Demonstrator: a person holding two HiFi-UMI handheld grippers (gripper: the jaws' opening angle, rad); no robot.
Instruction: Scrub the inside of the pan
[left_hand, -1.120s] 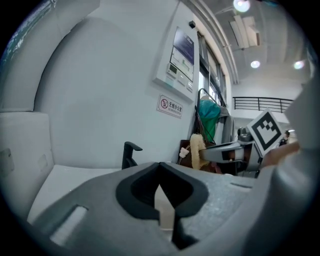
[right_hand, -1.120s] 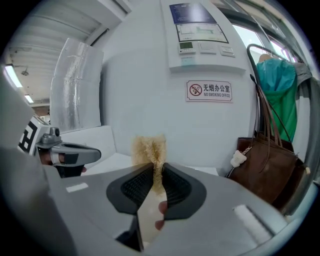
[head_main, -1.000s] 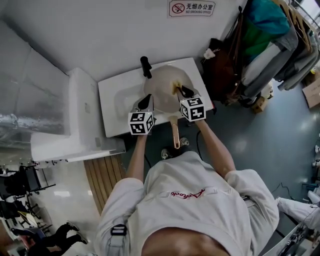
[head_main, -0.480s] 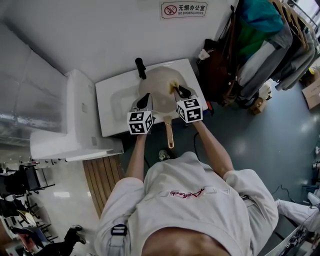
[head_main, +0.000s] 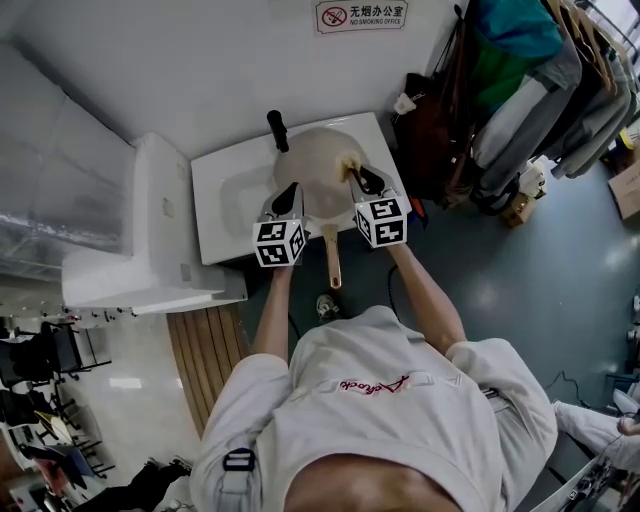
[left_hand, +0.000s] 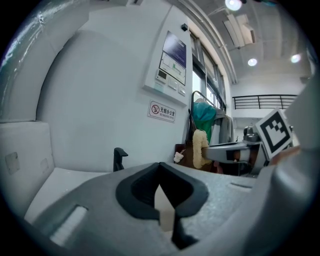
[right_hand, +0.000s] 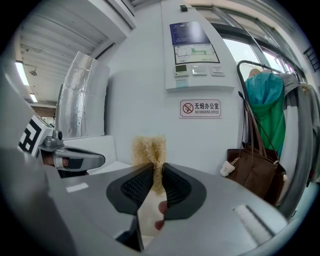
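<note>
The right gripper (right_hand: 156, 169) has its jaws clamped on a tuft of straw-coloured fibrous scrubber (right_hand: 148, 147), which sticks up past the tips. In the head view this gripper (head_main: 358, 179) holds the scrubber (head_main: 351, 168) at the right rim of the pan (head_main: 318, 165).

The left gripper (left_hand: 160, 184) has its jaw tips pressed together, with a pale surface showing in the gap behind them. Its tip (head_main: 290, 194) lies at the pan's left rim; whether it nips the rim cannot be told.

The cream-lined pan sits in the white sink (head_main: 235, 190), its copper-toned handle (head_main: 331, 262) pointing toward the person, between the two grippers. A black faucet (head_main: 277, 130) stands just behind it, below a no-smoking sign (head_main: 360, 14) on the wall.
</note>
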